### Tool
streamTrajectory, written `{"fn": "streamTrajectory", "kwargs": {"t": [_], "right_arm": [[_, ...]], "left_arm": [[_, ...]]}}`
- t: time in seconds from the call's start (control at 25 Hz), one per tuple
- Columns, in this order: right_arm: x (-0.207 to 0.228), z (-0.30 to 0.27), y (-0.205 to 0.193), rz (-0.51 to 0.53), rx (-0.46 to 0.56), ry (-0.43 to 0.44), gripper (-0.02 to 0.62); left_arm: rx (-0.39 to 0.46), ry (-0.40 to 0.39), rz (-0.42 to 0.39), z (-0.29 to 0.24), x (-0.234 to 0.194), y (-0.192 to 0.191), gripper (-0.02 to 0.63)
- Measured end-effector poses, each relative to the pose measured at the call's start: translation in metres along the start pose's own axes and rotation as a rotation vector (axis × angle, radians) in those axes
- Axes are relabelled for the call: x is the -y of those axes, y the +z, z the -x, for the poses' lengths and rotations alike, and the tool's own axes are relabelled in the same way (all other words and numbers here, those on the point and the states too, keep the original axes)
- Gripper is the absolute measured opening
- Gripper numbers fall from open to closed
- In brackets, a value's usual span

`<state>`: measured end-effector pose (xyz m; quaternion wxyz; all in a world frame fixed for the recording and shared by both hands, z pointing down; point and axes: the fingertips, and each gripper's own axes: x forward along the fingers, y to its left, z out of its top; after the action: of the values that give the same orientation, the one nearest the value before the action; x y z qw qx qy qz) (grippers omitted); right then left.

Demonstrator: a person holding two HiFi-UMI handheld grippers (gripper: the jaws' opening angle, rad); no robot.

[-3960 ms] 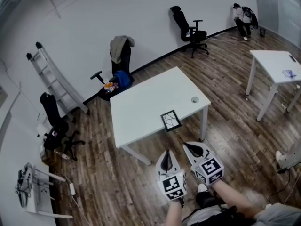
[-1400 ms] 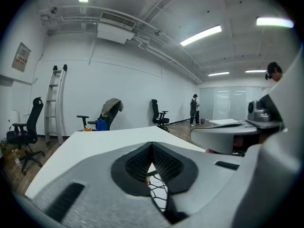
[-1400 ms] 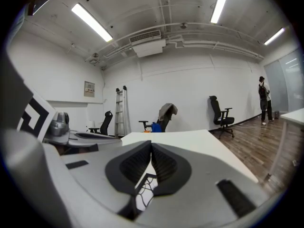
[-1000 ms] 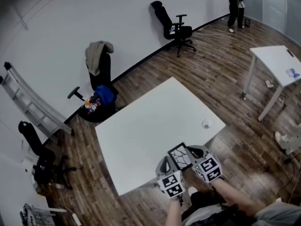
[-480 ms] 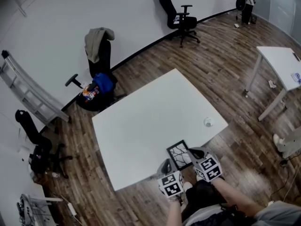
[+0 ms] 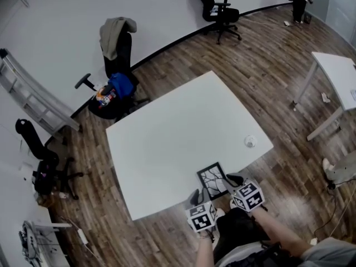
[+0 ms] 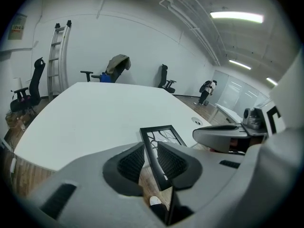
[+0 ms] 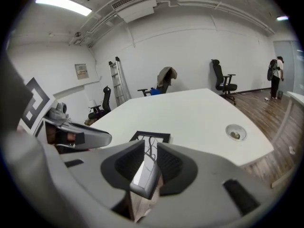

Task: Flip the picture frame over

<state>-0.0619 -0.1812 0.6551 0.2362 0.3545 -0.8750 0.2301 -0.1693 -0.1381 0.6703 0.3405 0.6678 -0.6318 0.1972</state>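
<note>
Left gripper (image 6: pixel 194 196), right gripper (image 6: pixel 231 179) reached picture frame (image 6: pixel 211 181), seemingly clamping hidden corners.

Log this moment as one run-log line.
black rectangular picture frame: face up, white table's near edge | left gripper: shut on frame's edge | right gripper: shut on frame's corner | flip: not started

Surface (image 6: pixel 167 143): white, smooth, matt. Picture frame (image 6: pixel 212 181): black matt rim, glossy reflective face. Floor (image 6: pixel 267 60): wood planks, slight sheen. Left gripper (image 7: pixel 148 158) pads (image 7: pixel 129 164): dark, ribbed, matt.
</note>
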Motion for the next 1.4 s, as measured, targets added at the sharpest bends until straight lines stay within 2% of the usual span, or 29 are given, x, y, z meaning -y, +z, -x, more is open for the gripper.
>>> {"fn": "streamTrajectory", "kwargs": {"t": [0.2,0.44,0.68,0.84,1.0,1.16,1.4], "right_arm": [[0.008,0.0,-0.013,-0.067,-0.036,0.049,0.104],[0.015,-0.001,-0.036,-0.123,-0.099,0.086,0.118],[0.011,-0.005,-0.046,-0.161,-0.132,0.139,0.135],[0.013,-0.008,-0.049,-0.149,-0.149,0.128,0.135],[0.014,-0.012,-0.057,-0.167,-0.17,0.156,0.135],[0.012,-0.014,-0.061,-0.199,-0.186,0.19,0.135],[0.011,-0.019,-0.067,-0.252,-0.197,0.24,0.135]], "left_arm": [[-0.079,-0.067,0.139,0.004,-0.001,-0.023,0.117],[-0.13,-0.134,0.245,-0.002,-0.001,-0.048,0.143],[-0.154,-0.18,0.308,-0.011,0.006,-0.054,0.144],[-0.182,-0.175,0.293,-0.016,0.006,-0.057,0.144],[-0.199,-0.181,0.301,-0.023,0.007,-0.062,0.144],[-0.201,-0.197,0.35,-0.028,0.005,-0.062,0.144],[-0.223,-0.213,0.371,-0.034,0.007,-0.064,0.143]]}}
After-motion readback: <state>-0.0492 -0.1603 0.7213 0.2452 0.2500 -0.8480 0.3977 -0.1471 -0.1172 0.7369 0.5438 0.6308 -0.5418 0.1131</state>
